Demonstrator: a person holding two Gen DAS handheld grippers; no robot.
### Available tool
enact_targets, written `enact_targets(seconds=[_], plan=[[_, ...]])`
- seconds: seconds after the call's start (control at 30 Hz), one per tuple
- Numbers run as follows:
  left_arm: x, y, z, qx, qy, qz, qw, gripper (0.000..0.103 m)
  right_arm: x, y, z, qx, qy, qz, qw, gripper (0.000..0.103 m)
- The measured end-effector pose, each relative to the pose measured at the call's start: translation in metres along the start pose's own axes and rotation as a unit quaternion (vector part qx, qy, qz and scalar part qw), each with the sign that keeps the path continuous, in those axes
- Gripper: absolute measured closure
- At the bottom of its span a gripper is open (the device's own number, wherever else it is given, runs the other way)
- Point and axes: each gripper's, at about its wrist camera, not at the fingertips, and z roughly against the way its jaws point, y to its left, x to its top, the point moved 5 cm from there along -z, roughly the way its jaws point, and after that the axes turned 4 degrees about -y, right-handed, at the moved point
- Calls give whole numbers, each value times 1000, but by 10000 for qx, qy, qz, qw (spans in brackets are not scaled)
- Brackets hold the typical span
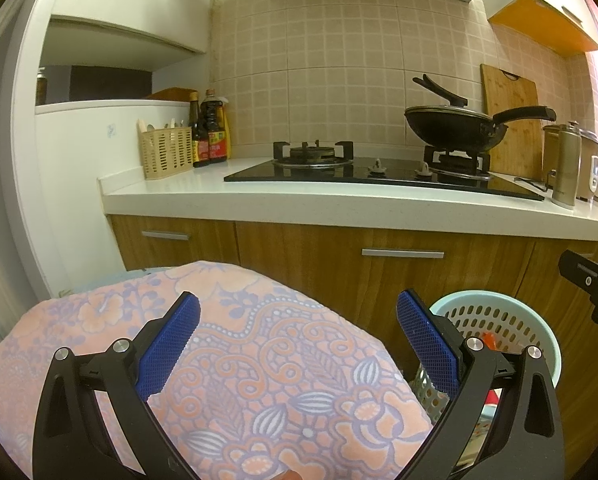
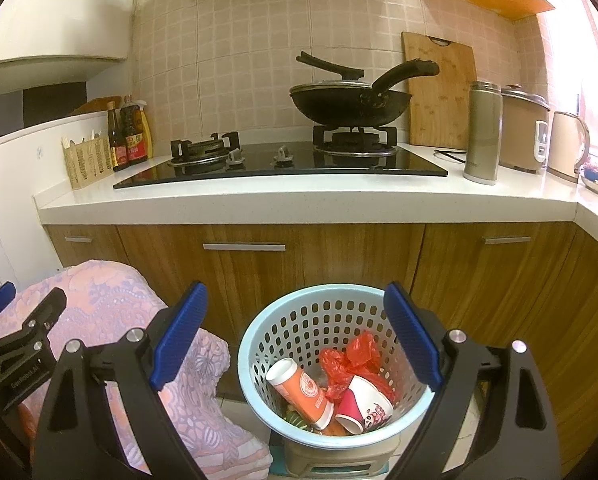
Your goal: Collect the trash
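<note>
A light blue perforated trash basket [image 2: 255, 336] stands on the floor before the wooden cabinets. It holds an orange paper cup [image 2: 299, 388], a red and white paper cup [image 2: 365, 406] and a crumpled red plastic bag [image 2: 351, 360]. My right gripper [image 2: 295, 340] is open and empty, above and in front of the basket. My left gripper [image 1: 299, 344] is open and empty over a surface covered by a pink floral towel [image 1: 259, 380]. The basket also shows at the right of the left wrist view [image 1: 535, 316].
A white countertop [image 2: 299, 200] carries a black gas hob [image 2: 283, 164], a covered wok [image 2: 351, 104], sauce bottles [image 2: 129, 136], a utensil basket [image 2: 85, 164], a steel flask [image 2: 483, 136], a rice cooker [image 2: 523, 132] and a kettle [image 2: 567, 144]. A cutting board [image 2: 439, 88] leans on the tiled wall.
</note>
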Motion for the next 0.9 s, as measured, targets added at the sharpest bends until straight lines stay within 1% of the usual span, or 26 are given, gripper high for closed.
enact_targets(seconds=[0.4,0.5,0.57,0.63,0.73,0.83,0.9], plan=[[-1,1,-1,-53,15,50,10000,8,1,2,-2,40,2,12,10000,18],[0,4,1,-8,-101,73,9999,7,2,4,-3,48,2,18,10000,18],[2,5,5,119,-275,9,9995,7,2,4,-3,48,4,24,10000,18],[4,4,8,113,-322,-23,9994,7,2,4,-2,45,4,23,10000,18],[4,3,7,51,-225,-2,9997,7,2,4,-2,36,-6,28,10000,18],[3,8,4,-80,-75,190,9998,7,1,4,-4,34,5,35,10000,18],[3,11,4,-32,-89,228,9997,7,0,4,-5,33,21,27,10000,18]])
